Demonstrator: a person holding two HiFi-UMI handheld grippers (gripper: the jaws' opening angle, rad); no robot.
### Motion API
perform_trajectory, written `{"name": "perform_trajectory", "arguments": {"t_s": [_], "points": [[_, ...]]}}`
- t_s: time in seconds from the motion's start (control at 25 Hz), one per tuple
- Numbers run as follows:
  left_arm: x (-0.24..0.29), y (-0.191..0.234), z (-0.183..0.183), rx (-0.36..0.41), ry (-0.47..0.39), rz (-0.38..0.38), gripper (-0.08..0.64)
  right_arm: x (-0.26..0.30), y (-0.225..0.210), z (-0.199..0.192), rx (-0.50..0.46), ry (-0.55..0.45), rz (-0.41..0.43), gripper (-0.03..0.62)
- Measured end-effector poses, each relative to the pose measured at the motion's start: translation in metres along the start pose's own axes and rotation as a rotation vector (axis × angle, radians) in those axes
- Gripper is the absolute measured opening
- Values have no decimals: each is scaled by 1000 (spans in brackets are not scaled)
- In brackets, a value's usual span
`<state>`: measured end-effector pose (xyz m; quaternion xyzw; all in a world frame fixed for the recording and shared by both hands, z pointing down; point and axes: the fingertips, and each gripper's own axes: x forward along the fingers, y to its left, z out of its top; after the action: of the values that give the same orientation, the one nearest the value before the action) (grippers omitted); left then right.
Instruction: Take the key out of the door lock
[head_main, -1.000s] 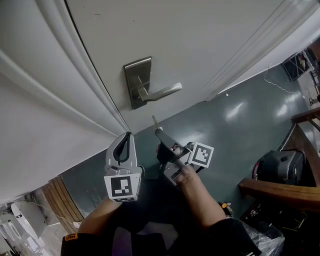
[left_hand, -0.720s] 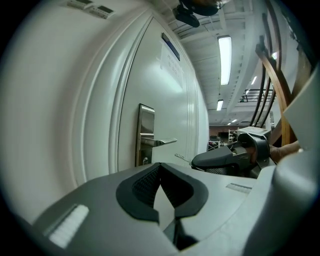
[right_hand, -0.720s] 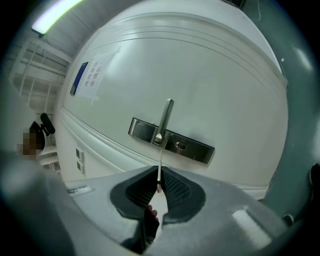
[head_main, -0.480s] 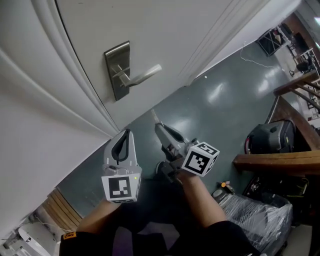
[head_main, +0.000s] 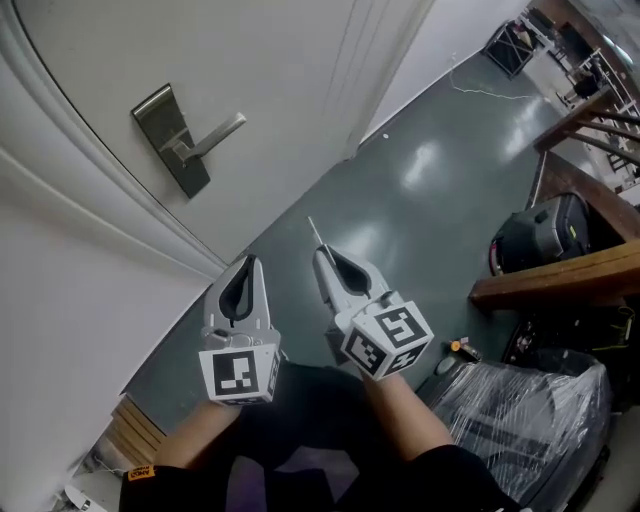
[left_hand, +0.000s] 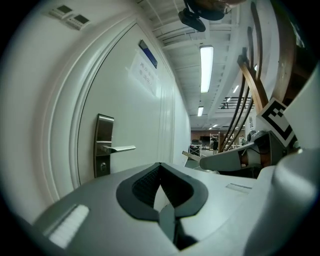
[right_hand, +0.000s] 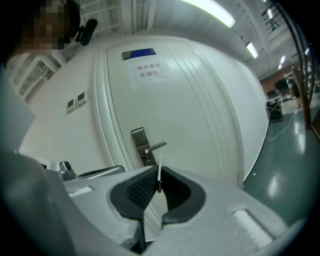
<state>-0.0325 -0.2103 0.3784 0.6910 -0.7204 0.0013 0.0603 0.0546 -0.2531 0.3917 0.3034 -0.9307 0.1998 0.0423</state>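
Right, the right tongs (head_main: 320, 250) pinch the key (head_main: 313, 232): a thin, flat, pale metal blade poking past the tips, out of the lock and well apart from the brushed-steel lock plate (head_main: 172, 140) with its straight lever handle (head_main: 215, 133) on the smooth white door (head_main: 280, 90). Left tongs (head_main: 250, 262) are pressed together with nothing in them; grey plastic shells, ribbed dark pads. Floor (head_main: 430, 190) is glossy grey-green with lamp glare. Only the head view shows a plastic-wrapped bundle (head_main: 520, 410) and a black bag (head_main: 545, 245) at right. Only the right gripper view shows the door top: a blue plate (right_hand: 138, 53), print unreadable, and a paper notice (right_hand: 149, 71) in red Chinese, 库房重地 / 非请勿入. The left gripper view shows the round keyhole (left_hand: 102, 167) under the lever.
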Motion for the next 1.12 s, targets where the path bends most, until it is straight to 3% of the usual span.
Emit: {"name": "perform_trajectory", "arguments": {"t_s": [0.2, 0.56, 0.72, 1.12], "points": [[-30, -77, -1, -1, 2, -26, 18, -87, -18, -9, -105, -20, -68, 15], [-112, -196, -17, 30, 26, -23, 18, -225, -29, -39, -128, -26, -66, 15], [-147, -211, -23, 61, 40, 21, 18, -255, -17, -50, -125, -15, -29, 15], [-224, -190, -36, 63, 55, 137, 18, -282, 34, -86, -172, 36, 52, 15]]}}
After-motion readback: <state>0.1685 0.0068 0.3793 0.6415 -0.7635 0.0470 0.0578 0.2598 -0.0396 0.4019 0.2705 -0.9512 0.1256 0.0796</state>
